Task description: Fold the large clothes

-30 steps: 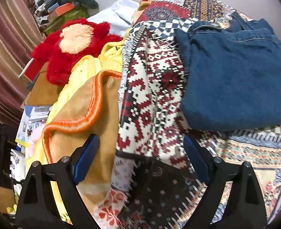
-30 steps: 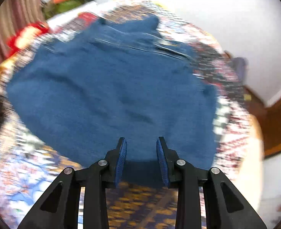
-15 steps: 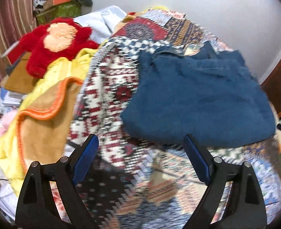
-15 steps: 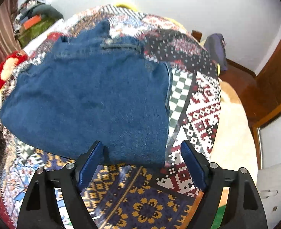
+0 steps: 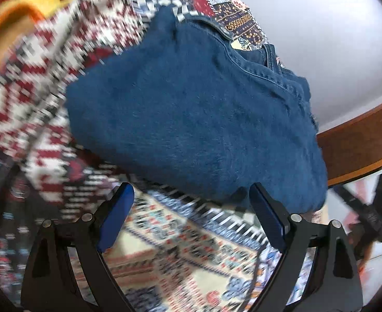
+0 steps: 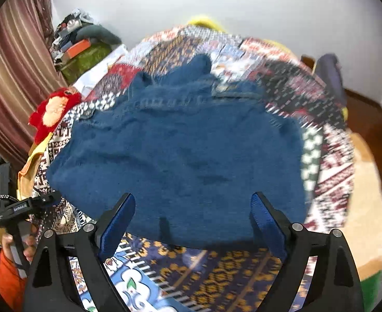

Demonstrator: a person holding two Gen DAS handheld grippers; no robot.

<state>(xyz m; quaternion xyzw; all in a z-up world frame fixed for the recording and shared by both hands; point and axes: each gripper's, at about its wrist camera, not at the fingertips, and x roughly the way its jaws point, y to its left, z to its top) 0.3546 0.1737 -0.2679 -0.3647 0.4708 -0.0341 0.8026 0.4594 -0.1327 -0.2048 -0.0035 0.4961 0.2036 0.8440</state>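
Observation:
Folded blue jeans [image 5: 196, 119] lie flat on a patterned bedspread [image 5: 185, 254]. They also show in the right wrist view [image 6: 180, 161], waistband at the far side. My left gripper [image 5: 191, 215] is open and empty, just short of the jeans' near edge. My right gripper [image 6: 191, 218] is open and empty, its fingers over the jeans' near folded edge. The left gripper also shows in the right wrist view [image 6: 24, 208], held in a hand at the left.
A red plush toy [image 6: 53, 109] and yellow-orange cloth [image 6: 30, 166] lie at the bed's left. Boxes and clutter [image 6: 81, 49] stand by a curtain [image 6: 11, 78]. A dark bag [image 6: 328, 75] is at the far right. A wooden edge [image 5: 360, 143] is on the right.
The right gripper went from nearly shut to wide open, letting go of the jeans, and drew back. The left gripper swung right toward the jeans and stayed open.

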